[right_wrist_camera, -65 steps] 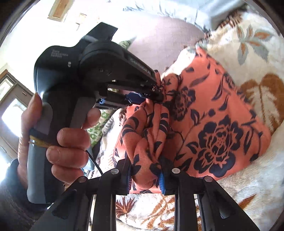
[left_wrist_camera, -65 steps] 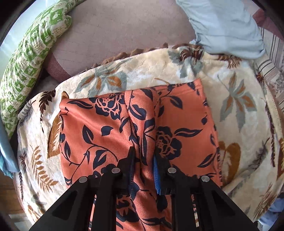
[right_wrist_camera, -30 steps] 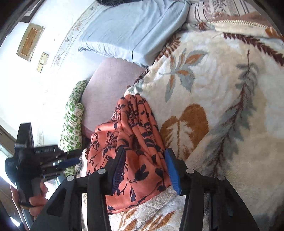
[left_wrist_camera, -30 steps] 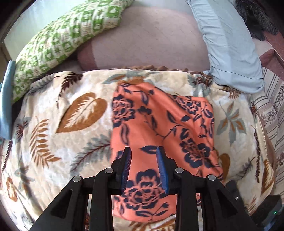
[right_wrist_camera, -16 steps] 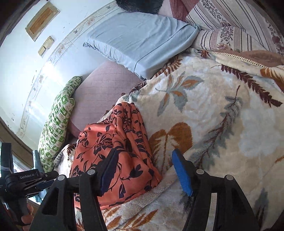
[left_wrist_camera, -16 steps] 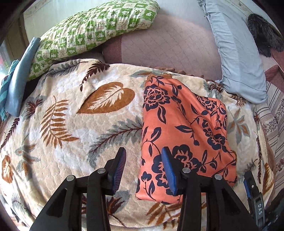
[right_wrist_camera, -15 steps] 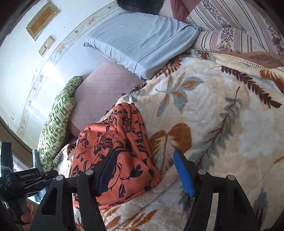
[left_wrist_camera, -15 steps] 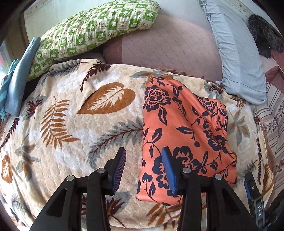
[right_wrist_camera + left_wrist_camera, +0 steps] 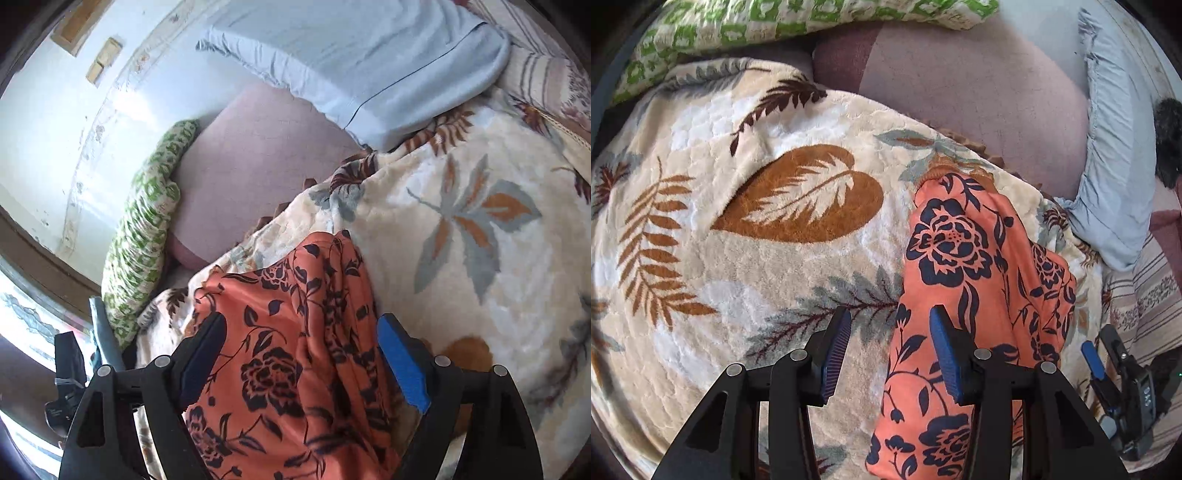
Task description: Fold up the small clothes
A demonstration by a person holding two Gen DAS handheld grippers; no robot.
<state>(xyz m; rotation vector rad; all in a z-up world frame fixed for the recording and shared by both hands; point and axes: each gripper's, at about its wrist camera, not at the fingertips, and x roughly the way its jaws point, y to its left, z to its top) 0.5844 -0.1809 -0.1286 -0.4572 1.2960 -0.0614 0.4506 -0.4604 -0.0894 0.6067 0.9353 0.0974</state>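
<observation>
Now my left tongs point(image 9: 886, 350) and right tongs point(image 9: 303, 365), jaws just opening, hold nothing, framing the folded orange garment point(image 9: 964, 266) for another fold.

Both wrist cameras look steeply down, close over the leaf-print blanket point(image 9: 746, 266), sharing the folded orange floral garment point(image 9: 964, 254) and pillows beyond.

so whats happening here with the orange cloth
A person is folding an orange floral garment on a leaf-patterned blanket, working a pair of tongs in each hand. The garment lies folded into a narrow bundle. The left tongs hang open over its near left edge. The right tongs stand open astride it. Both have just been opening, and neither grips the cloth.
</observation>
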